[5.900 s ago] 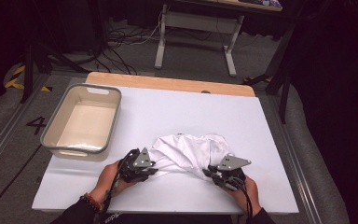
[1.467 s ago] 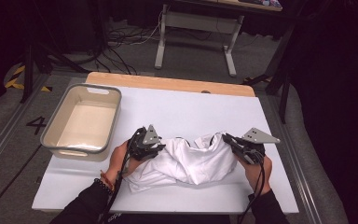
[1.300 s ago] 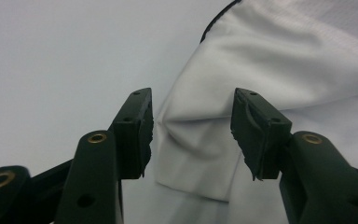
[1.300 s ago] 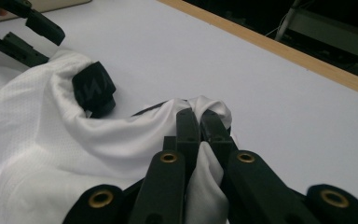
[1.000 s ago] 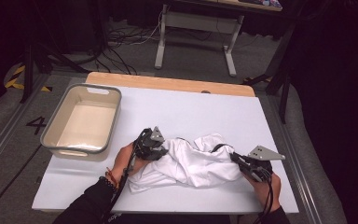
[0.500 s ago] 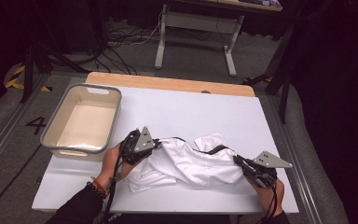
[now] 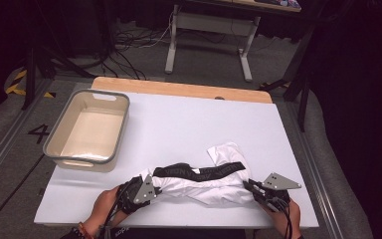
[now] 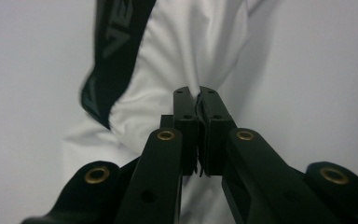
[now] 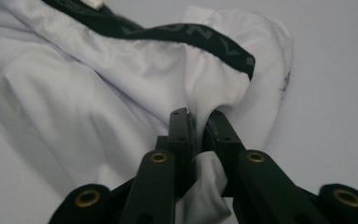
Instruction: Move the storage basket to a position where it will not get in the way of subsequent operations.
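A white garment (image 7: 199, 186) with a black waistband (image 7: 199, 172) is lying stretched along the near edge of the bench (image 7: 189, 119). The left hand-held gripper (image 7: 151, 185) is pinching its left end with jaws fully closed on the cloth. The right hand-held gripper (image 7: 248, 185) is at the right end, its jaws having just been opening slightly, with a fold seemingly still caught between them.

I see a white garment (image 7: 206, 185) with a black band (image 7: 199, 173) that carries grey letters. My two grippers are black, the left gripper (image 7: 151, 186) and the right gripper (image 7: 251, 188), each with a grey plate and brass-coloured rivets. The table (image 7: 189, 124) is white with a light wood edge. The bin (image 7: 87, 130) has a grey rim and a cream inside.
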Demonstrator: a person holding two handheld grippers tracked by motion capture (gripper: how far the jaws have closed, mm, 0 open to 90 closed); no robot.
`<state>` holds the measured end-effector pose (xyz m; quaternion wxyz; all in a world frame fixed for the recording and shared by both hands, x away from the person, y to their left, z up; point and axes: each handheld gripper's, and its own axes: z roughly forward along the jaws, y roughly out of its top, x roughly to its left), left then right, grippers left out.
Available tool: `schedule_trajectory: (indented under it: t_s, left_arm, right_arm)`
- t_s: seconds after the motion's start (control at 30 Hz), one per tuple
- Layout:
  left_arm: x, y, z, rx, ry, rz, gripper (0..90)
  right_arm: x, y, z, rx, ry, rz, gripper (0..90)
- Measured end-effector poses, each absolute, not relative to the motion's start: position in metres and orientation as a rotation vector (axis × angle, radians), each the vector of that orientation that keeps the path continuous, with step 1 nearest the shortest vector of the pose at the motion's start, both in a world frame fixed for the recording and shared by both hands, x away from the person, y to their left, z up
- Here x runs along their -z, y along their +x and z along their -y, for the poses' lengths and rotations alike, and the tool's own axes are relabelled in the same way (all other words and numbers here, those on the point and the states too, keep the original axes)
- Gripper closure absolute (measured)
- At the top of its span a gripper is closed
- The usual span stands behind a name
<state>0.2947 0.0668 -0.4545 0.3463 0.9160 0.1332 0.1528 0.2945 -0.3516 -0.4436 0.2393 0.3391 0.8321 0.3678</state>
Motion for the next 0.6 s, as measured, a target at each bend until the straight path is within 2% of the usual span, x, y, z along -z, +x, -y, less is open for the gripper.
schedule_trajectory:
  t_s: [0.17, 0.37, 0.4, 0.5, 0.57, 0.6]
  left_arm:
    - [0.449, 0.296, -0.072, -0.374, 2.338, -0.385, 83.8]
    - [0.436, 0.299, -0.084, -0.386, 2.241, -0.44, 69.0]
    - [0.433, 0.3, -0.086, -0.392, 2.212, -0.459, 64.3]
    - [0.422, 0.306, -0.088, -0.38, 2.128, -0.484, 59.0]
    - [0.42, 0.311, -0.082, -0.397, 2.118, -0.526, 48.8]
    - [0.421, 0.315, -0.079, -0.392, 2.12, -0.529, 47.4]
  right_arm:
    - [0.442, 0.294, 0.35, -1.021, 0.939, -2.251, 58.6]
    - [0.427, 0.296, 0.358, -1.115, 0.97, -2.166, 52.0]
    - [0.424, 0.297, 0.358, -1.134, 0.966, -2.155, 50.9]
    - [0.416, 0.302, 0.354, -1.158, 0.953, -2.139, 48.3]
    - [0.413, 0.307, 0.35, -1.141, 0.948, -2.137, 45.7]
    - [0.412, 0.311, 0.349, -1.136, 0.954, -2.152, 43.9]
